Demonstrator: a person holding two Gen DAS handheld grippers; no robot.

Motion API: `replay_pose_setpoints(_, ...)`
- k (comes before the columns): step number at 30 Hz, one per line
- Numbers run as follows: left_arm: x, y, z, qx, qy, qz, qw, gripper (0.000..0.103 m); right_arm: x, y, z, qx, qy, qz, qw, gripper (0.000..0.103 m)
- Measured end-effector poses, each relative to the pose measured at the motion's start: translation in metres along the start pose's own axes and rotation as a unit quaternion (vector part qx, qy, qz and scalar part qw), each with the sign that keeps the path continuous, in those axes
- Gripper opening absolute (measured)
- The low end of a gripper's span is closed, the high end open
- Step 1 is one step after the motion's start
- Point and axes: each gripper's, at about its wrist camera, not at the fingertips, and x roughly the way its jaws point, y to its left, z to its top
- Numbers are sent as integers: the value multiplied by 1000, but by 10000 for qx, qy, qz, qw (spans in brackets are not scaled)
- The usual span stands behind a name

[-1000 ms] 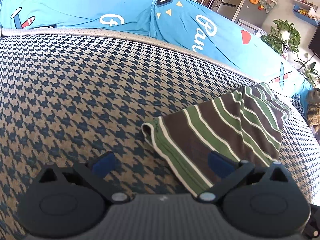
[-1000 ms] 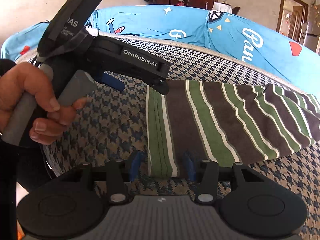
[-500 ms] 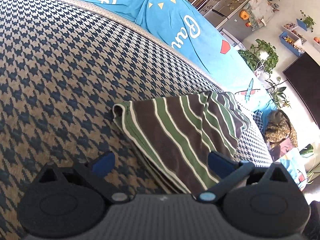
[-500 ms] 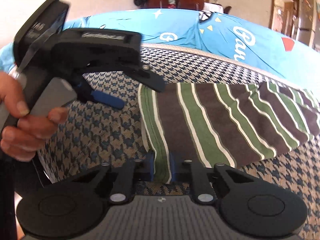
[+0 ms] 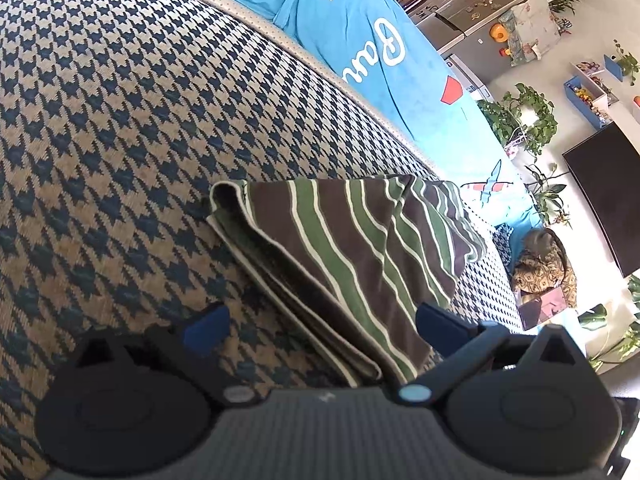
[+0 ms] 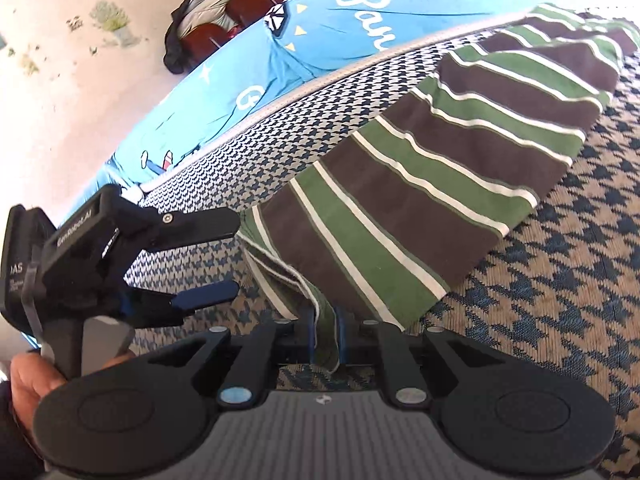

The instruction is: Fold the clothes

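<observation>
Pinching one striped garment (image 6: 420, 184), right tool (image 6: 323, 330)

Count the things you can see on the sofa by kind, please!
Striped garment: 1
Grippers, left gripper and right gripper: 2
Blue printed cover: 1
Houseplants beside the sofa: several, too small to count
Total counted: 4
</observation>
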Motion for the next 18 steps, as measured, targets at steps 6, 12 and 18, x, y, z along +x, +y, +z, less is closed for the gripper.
replay_pose_setpoints(6, 16, -8, 6, -222, 163, -58, 9996, 103, -4, -12, 2, 502, 37, 160, 9986, 13)
replay_pose_setpoints(12, 35, -21, 11, -242, 206, 155, 9994, 103, -7, -20, 4, 806, -20, 196, 9966, 11)
replay_pose_setpoints(18, 45, -30, 15, -314, 277, 203, 9989, 95, -12, -11, 6, 303, -144, -89, 9994, 12)
